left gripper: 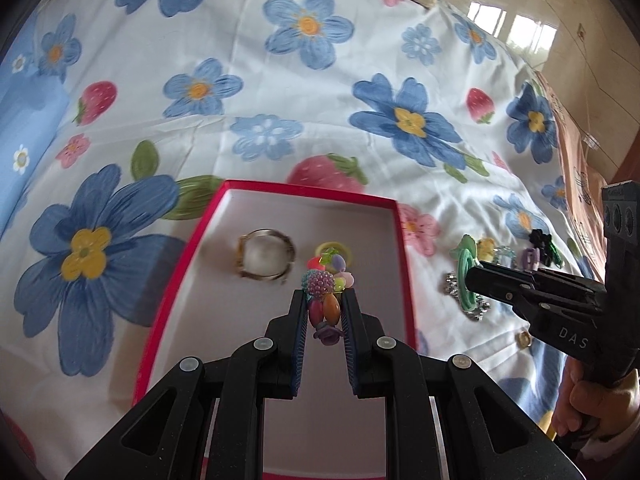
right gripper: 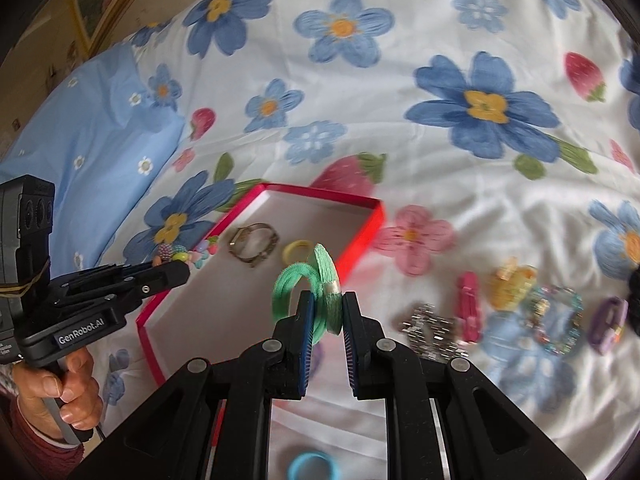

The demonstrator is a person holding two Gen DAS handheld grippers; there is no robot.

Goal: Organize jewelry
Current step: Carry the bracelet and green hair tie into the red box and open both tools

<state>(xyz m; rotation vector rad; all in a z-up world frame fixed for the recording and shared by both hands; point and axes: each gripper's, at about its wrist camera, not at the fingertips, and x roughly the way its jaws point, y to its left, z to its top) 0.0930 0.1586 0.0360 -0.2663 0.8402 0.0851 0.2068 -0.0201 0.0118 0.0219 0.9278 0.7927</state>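
Note:
A red box (left gripper: 402,248) with a white inside lies on the flowered bedsheet; it also shows in the right wrist view (right gripper: 362,236). Inside lie a gold bangle (left gripper: 265,254) and a yellow ring (left gripper: 334,249). My left gripper (left gripper: 325,294) is shut on a colourful beaded bracelet (left gripper: 323,284) and holds it over the box. My right gripper (right gripper: 325,296) is shut on a green fabric hair tie (right gripper: 316,284), held above the sheet by the box's right edge.
Loose jewelry lies on the sheet to the right: a silver chain bracelet (right gripper: 434,330), a pink clip (right gripper: 468,306), a yellow clip (right gripper: 512,280), a beaded bracelet (right gripper: 556,322) and a purple piece (right gripper: 608,324). A blue ring (right gripper: 314,466) lies near me.

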